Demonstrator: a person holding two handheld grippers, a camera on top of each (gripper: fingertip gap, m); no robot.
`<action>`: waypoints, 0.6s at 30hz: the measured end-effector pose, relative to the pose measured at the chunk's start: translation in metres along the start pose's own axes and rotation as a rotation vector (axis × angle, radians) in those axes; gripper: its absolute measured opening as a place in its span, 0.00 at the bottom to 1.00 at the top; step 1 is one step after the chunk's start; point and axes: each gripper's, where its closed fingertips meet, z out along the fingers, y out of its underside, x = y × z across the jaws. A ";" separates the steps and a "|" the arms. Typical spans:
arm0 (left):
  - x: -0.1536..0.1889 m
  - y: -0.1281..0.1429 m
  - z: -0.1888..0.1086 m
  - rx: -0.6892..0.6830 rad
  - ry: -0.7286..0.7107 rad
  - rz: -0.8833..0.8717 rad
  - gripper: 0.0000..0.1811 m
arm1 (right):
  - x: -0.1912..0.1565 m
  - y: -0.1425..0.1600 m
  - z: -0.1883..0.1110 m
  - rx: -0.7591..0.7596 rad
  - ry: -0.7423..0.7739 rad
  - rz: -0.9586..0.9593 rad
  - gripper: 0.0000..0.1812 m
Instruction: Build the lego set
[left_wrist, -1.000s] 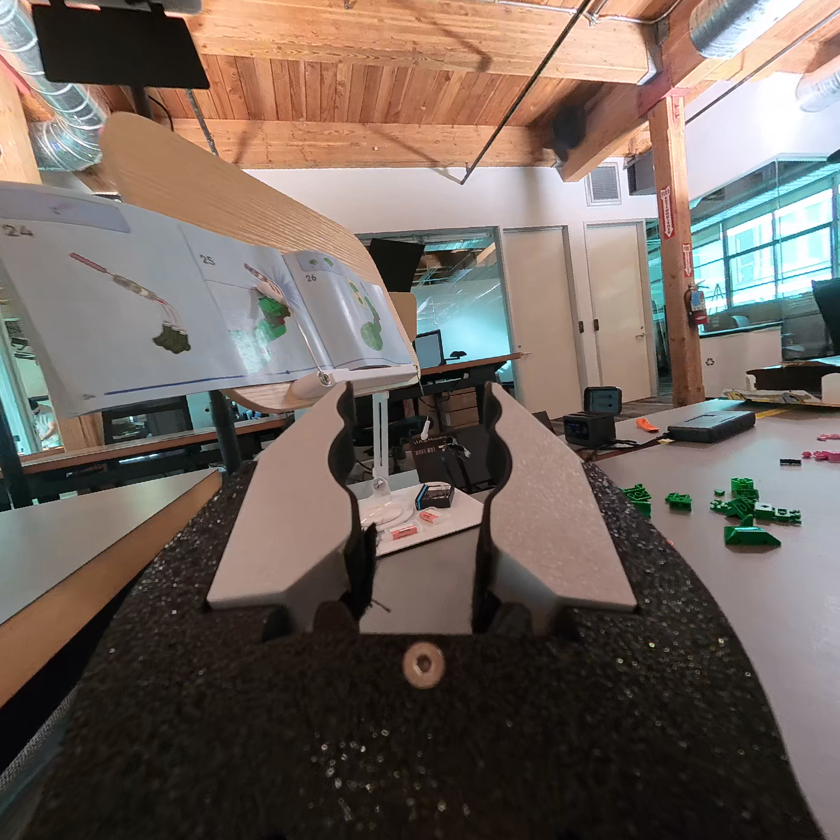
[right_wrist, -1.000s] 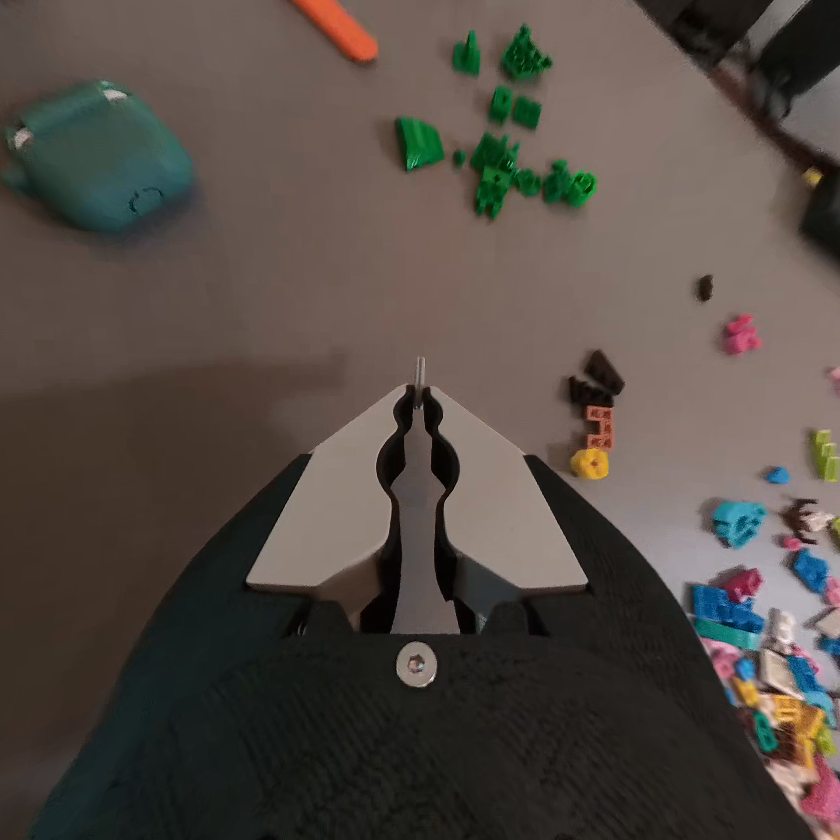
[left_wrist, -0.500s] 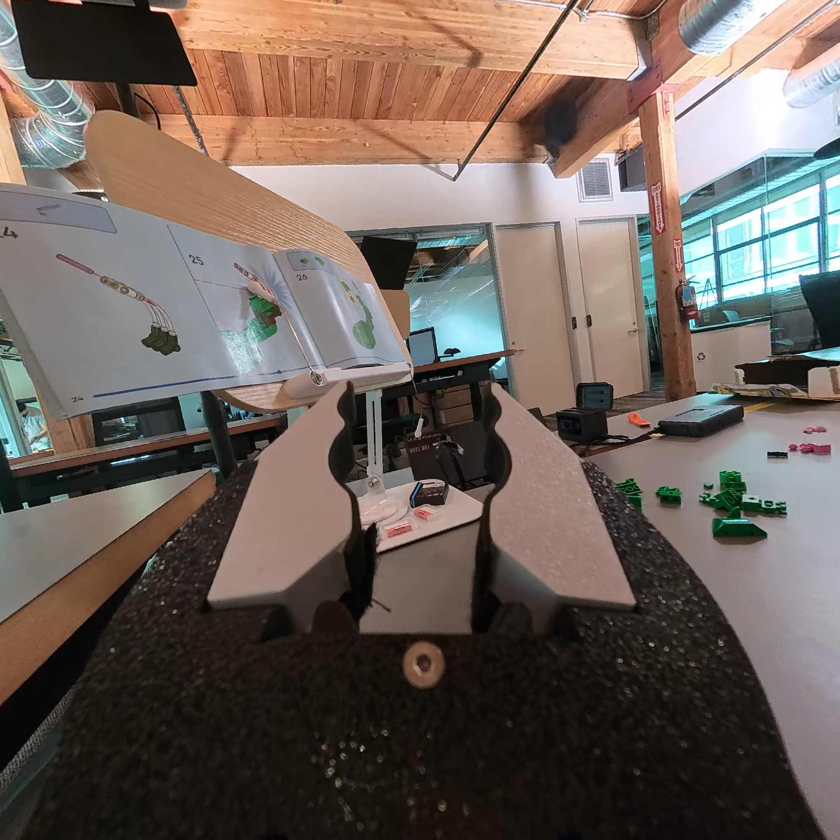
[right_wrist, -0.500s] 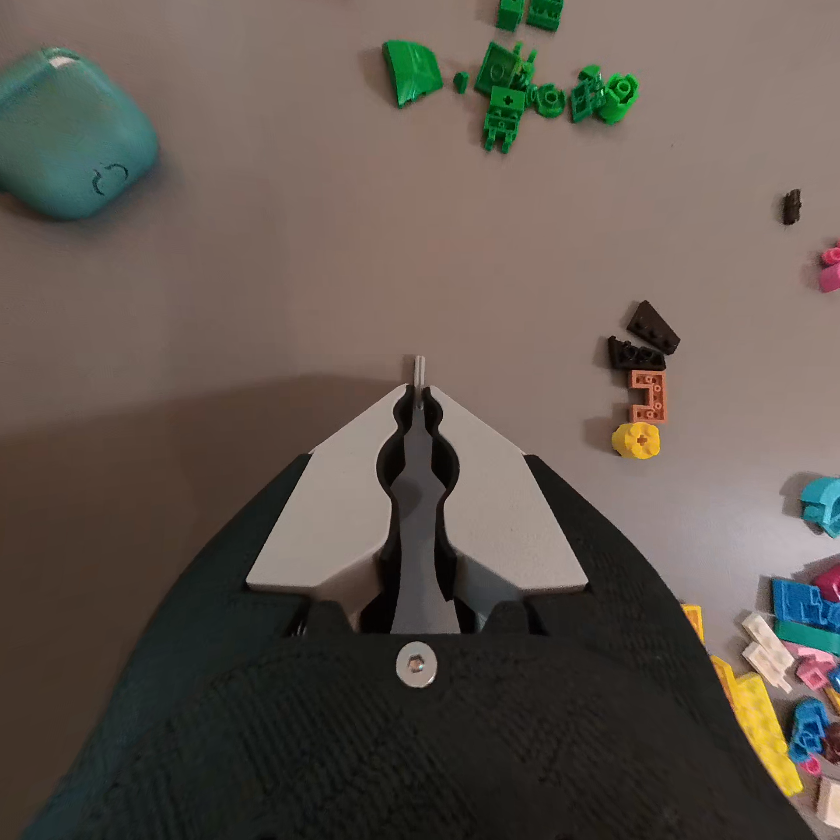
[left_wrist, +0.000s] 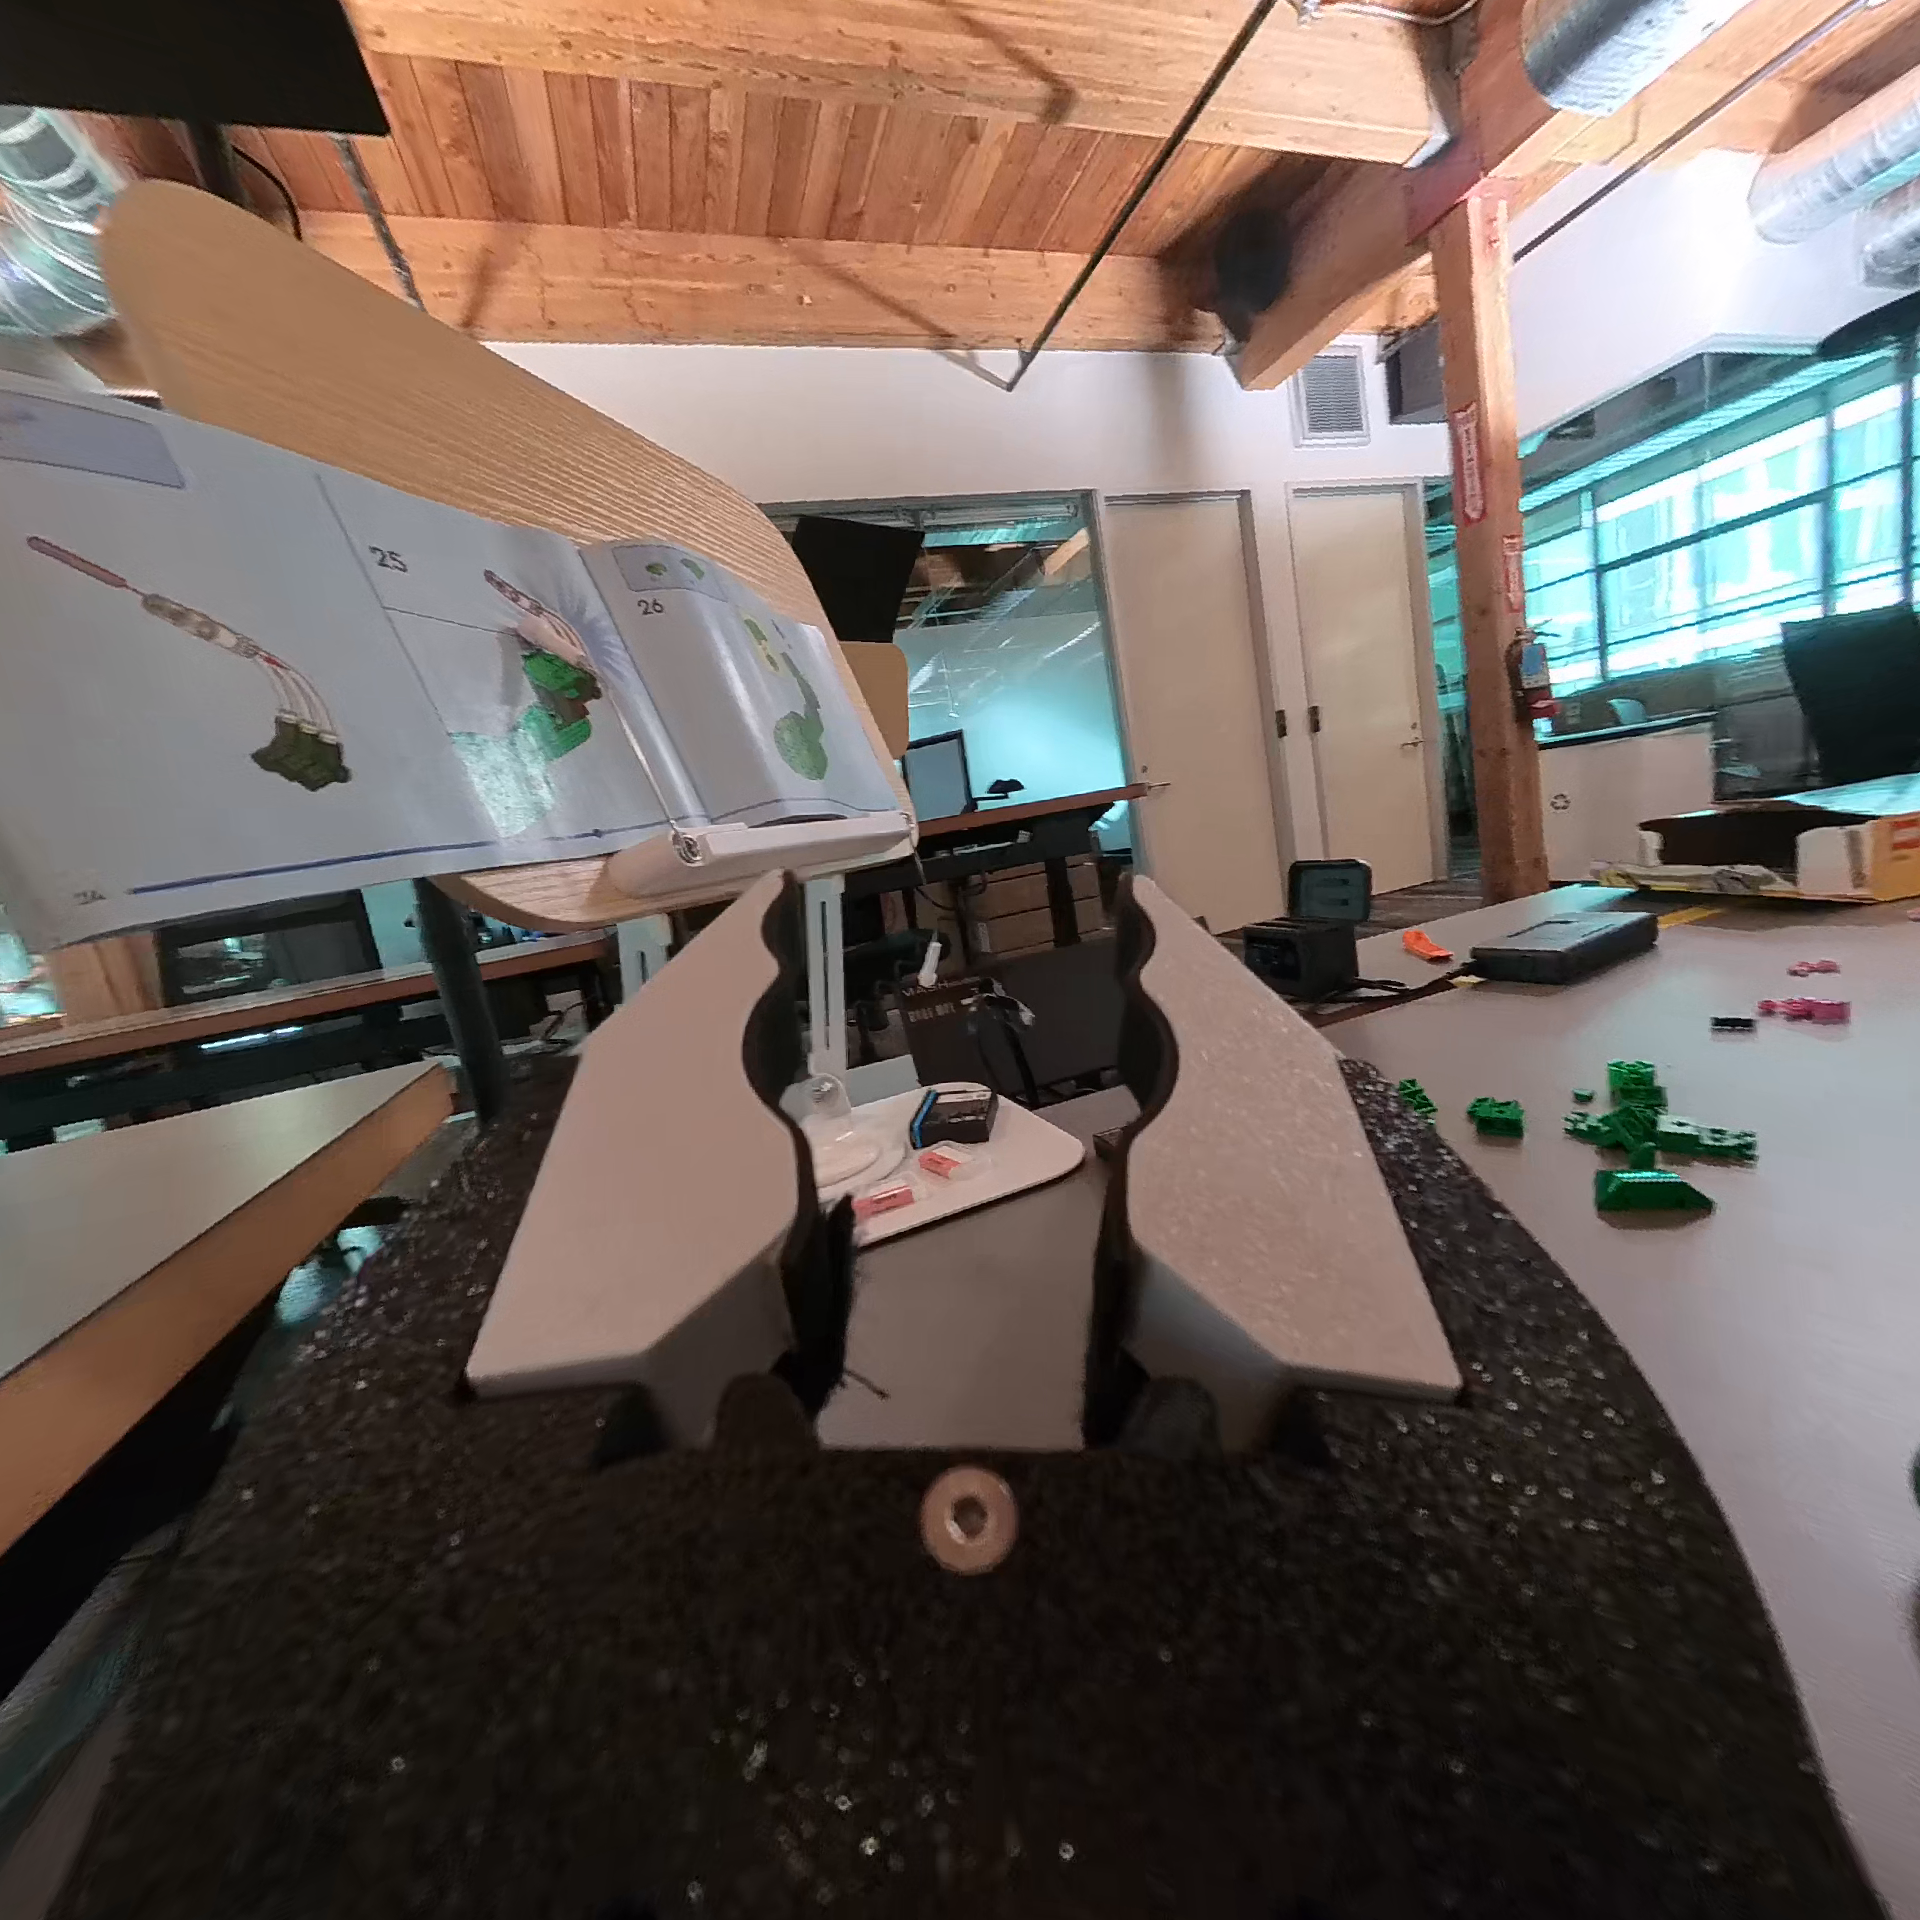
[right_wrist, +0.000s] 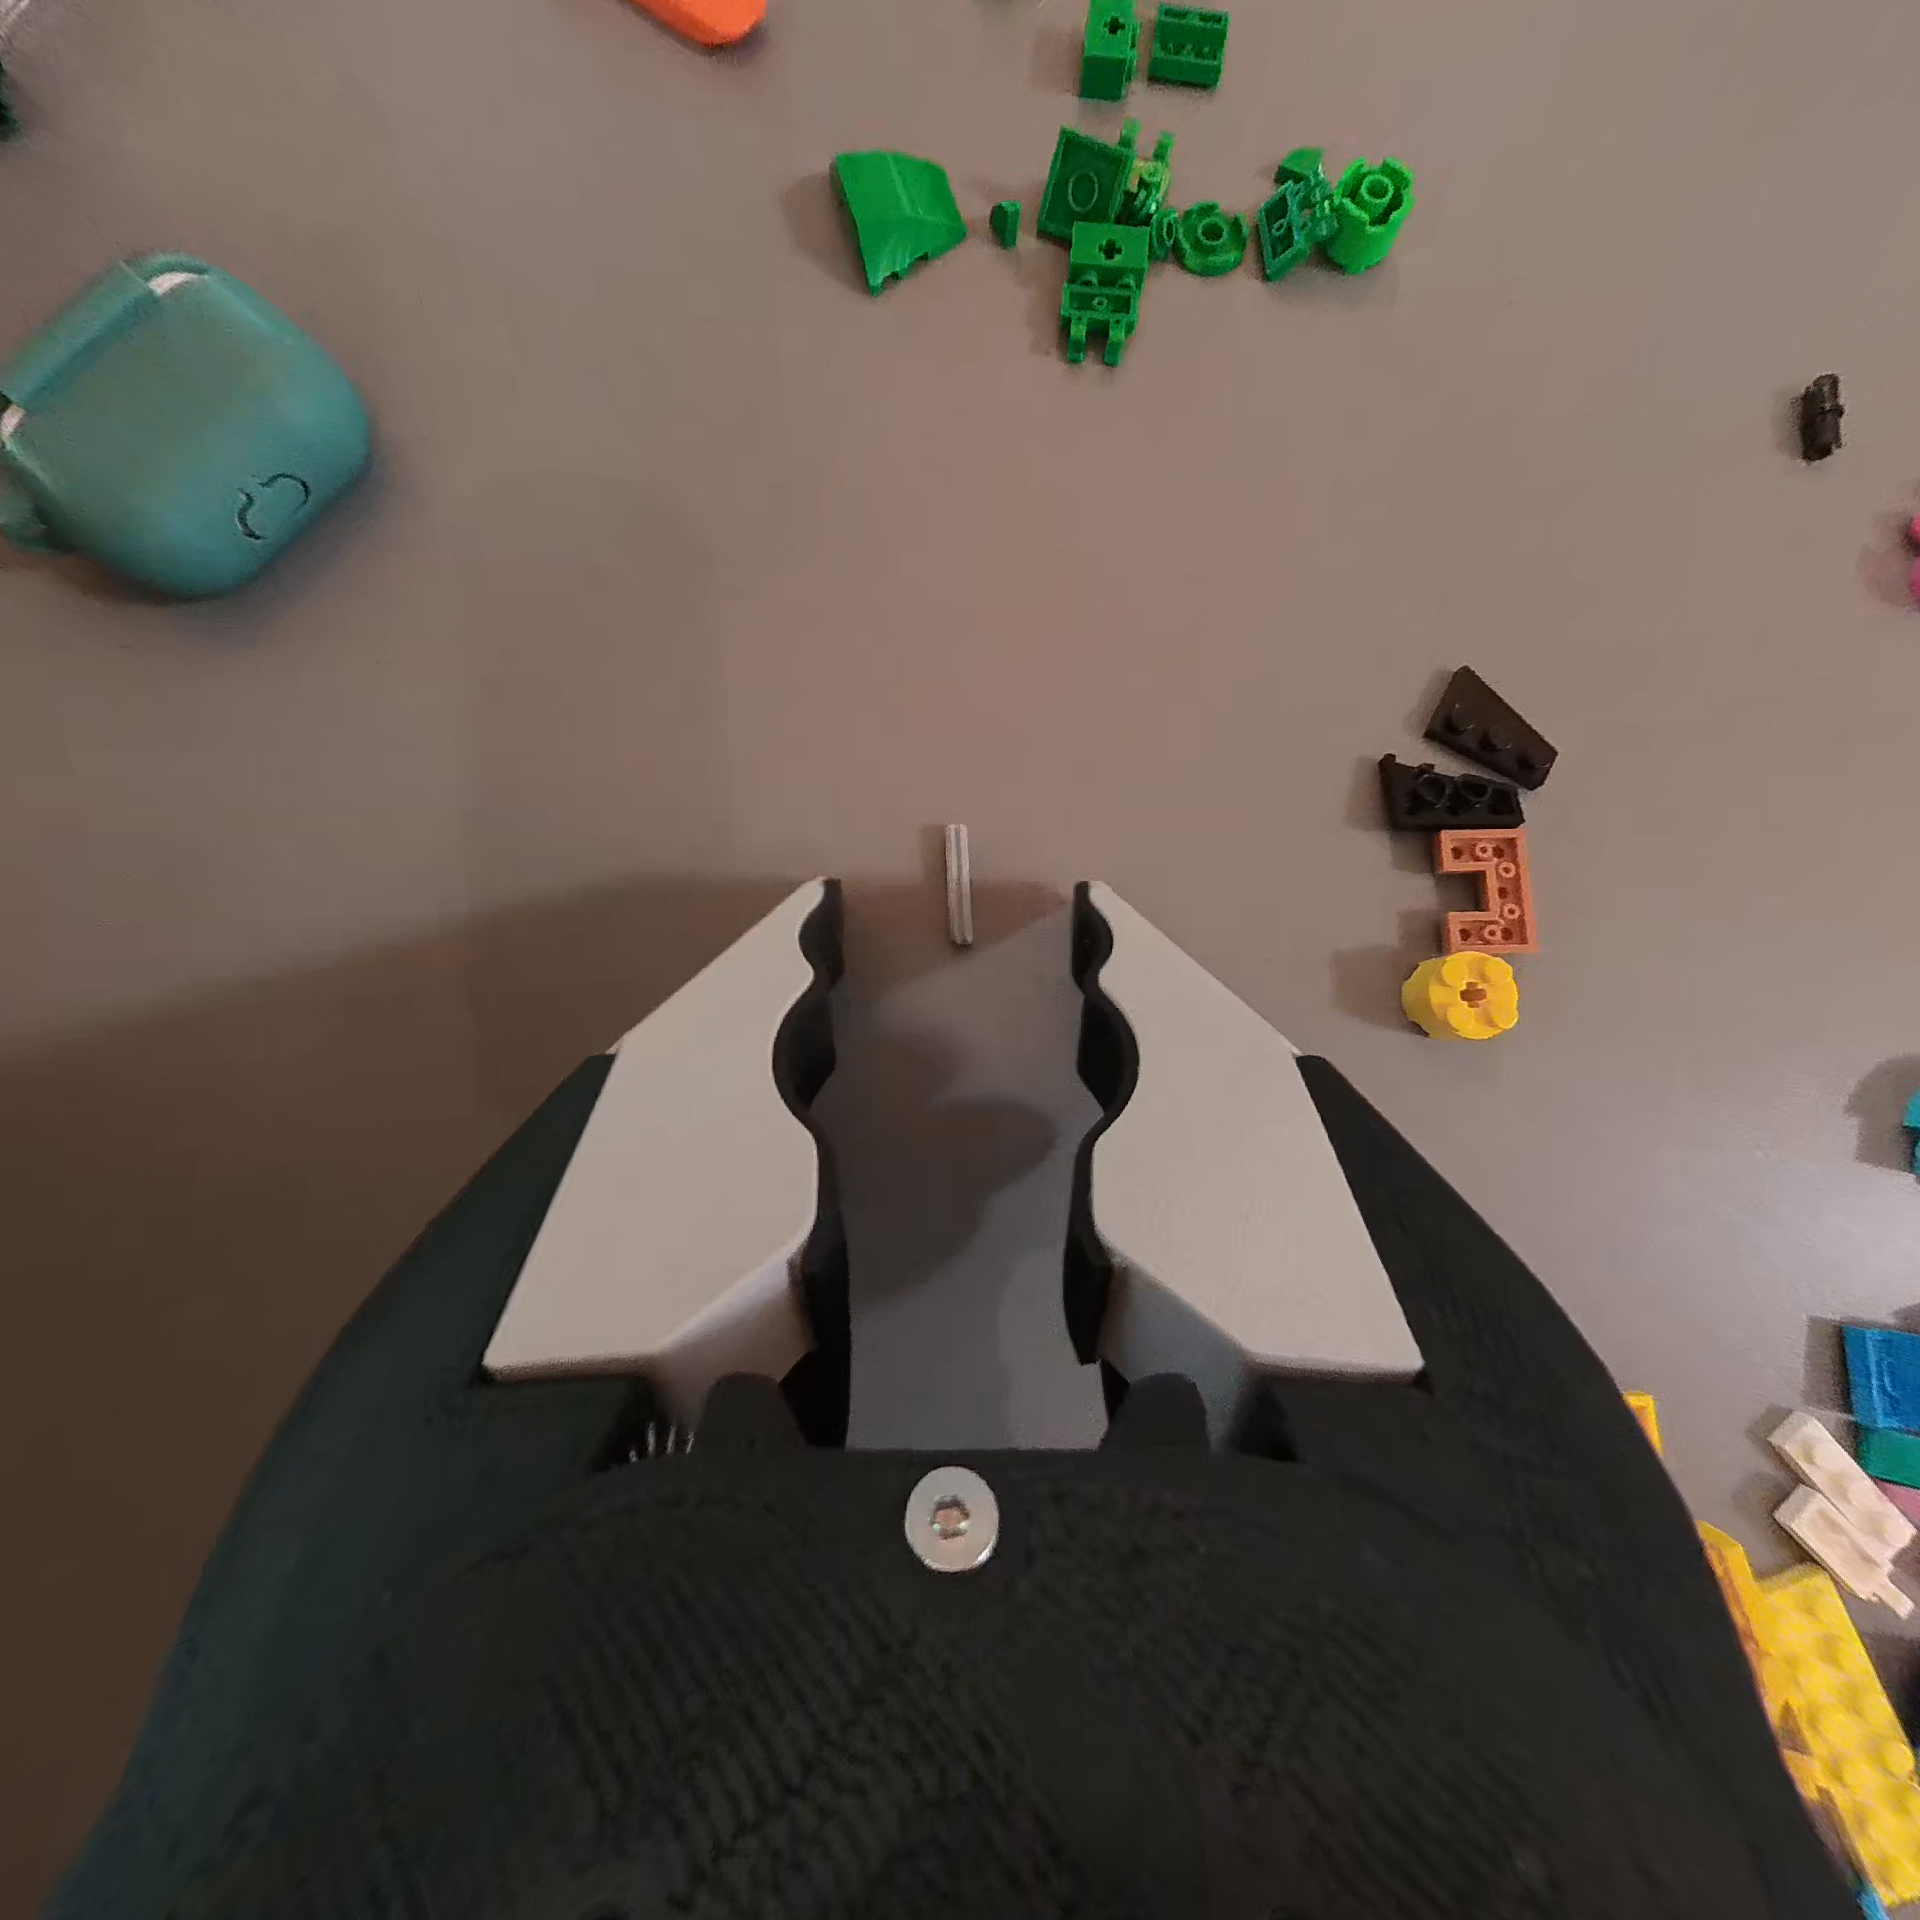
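In the right wrist view my right gripper (right_wrist: 956, 888) is open above the grey table. A thin grey axle piece (right_wrist: 958, 883) lies on the table between its fingertips, touching neither. A group of green pieces (right_wrist: 1122, 208) lies farther ahead. Black wedge plates (right_wrist: 1475, 764), an orange bracket (right_wrist: 1486, 888) and a yellow round brick (right_wrist: 1460, 995) lie to the right. In the left wrist view my left gripper (left_wrist: 951, 899) is open and empty, held level above the table edge. The open instruction booklet (left_wrist: 416, 696) rests on a stand at the left. The green pieces also show in the left wrist view (left_wrist: 1631, 1132).
A teal pouch (right_wrist: 177, 436) lies at the left and an orange tool (right_wrist: 696, 10) at the top edge. Mixed coloured bricks (right_wrist: 1849, 1475) crowd the right edge. In the left wrist view a white stand base (left_wrist: 935, 1153), black boxes (left_wrist: 1309, 940) and pink pieces (left_wrist: 1808, 1006) sit on the table. Tip to tip, the grippers are about 35 cm apart. The yellow round brick (right_wrist: 1460, 995) is about 7 cm from my right fingertips.
My right gripper has opened and let go of the grey axle, which now lies on the table between the fingertips. The left gripper stayed open and shifted only slightly.
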 end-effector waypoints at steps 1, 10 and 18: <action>-0.002 -0.001 0.000 0.002 -0.013 0.007 0.33 | 0.000 0.000 -0.001 -0.005 0.003 -0.002 0.26; -0.007 -0.004 -0.004 0.013 -0.036 -0.007 0.35 | 0.010 -0.012 -0.045 0.106 0.027 -0.048 0.29; 0.000 0.001 -0.006 -0.024 0.000 -0.001 0.34 | 0.119 -0.003 -0.150 0.365 0.171 0.204 0.26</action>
